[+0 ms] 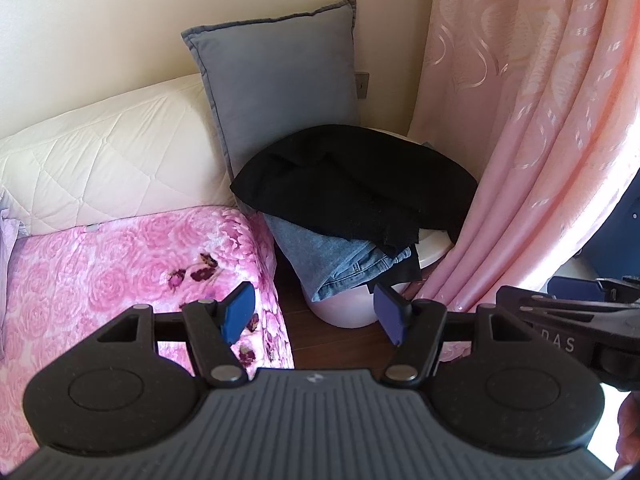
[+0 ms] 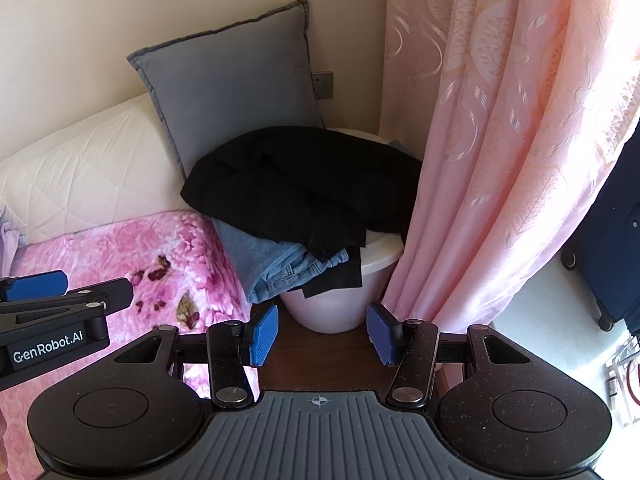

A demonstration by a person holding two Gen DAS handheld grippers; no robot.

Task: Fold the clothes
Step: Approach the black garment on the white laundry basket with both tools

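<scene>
Room: a bedroom corner; cream wall, pink curtain at 3 o'clock, bed with a pink floral blanket at 9 o'clock; dark wood floor between bed and tub
Pile: a black garment lies on top of folded blue jeans, both heaped on a pale round tub in the corner; a grey cushion leans on the wall behind
Left tool: released, blue pads spread wide apart, nothing between them; held above the floor at the bed's edge
Right tool: also released and empty; just beside the left one, on its 3 o'clock side
Key relation: the pile lies dead ahead at 12 o'clock for both tools, apart from both; the black garment's long axis runs roughly 9 to 3 o'clock across the tub; the two seem about equally near
Judged next: probably lifting the black garment off the heap, one tool toward each end, to carry it to the bed
</scene>
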